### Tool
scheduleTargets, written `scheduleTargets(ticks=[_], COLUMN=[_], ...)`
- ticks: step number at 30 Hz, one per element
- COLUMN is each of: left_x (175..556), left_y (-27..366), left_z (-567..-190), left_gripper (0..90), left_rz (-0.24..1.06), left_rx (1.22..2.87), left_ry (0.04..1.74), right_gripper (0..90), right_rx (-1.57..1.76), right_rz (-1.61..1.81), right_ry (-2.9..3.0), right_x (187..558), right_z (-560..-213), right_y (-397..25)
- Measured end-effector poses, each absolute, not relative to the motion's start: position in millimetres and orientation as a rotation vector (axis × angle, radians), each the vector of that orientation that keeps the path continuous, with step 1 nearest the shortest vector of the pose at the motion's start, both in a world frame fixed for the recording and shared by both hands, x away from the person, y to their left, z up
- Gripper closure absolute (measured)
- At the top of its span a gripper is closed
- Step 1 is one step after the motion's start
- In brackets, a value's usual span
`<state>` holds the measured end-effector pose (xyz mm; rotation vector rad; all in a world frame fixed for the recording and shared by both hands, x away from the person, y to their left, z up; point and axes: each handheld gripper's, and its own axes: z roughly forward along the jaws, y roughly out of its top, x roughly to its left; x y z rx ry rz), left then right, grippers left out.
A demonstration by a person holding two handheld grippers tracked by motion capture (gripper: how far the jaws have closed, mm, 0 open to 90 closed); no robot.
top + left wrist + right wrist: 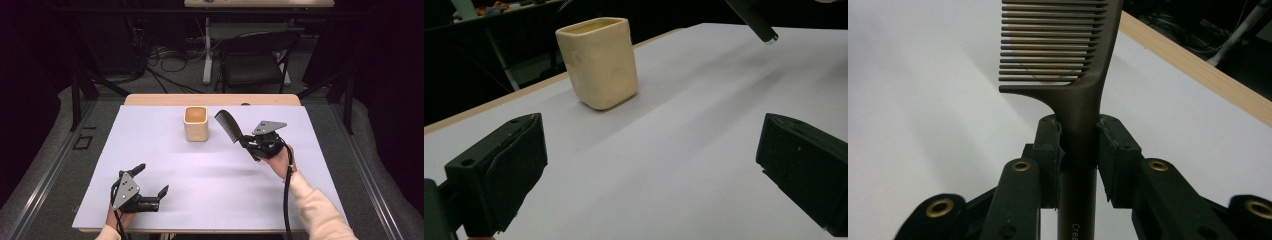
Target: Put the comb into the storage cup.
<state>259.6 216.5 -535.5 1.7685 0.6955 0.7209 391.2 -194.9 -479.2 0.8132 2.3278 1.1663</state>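
So the right claw (248, 143) is clamped on the comb (228, 125) by its handle, held up off the counter (150, 150) just right of the cream cup (195, 123). Left claw (151, 180) sits spread apart, empty. Looks like carry stage; next it probably needs tipping in over the cup's mouth.

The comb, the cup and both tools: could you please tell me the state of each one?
Comb: clamped at its handle by the right tool, held off the table, teeth end up.
Cup: upright on the table, open, nothing visible inside, untouched.
Right tool: shut on the comb.
Left tool: open, empty, low over the table.
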Motion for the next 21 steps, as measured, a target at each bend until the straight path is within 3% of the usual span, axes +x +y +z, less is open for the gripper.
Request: scheduleTargets(ticks=[21], left_x=[259.7], left_y=[217.9], left_z=[-536.0], left_gripper=[0.2], left_rz=[0.724], left_rx=[1.769], left_ry=[0.705], right_gripper=[72.2], right_rx=[0.808], right_rz=[1.214], right_ry=[2.264], right_x=[393.4], right_z=[-475.6], right_y=[-193.1])
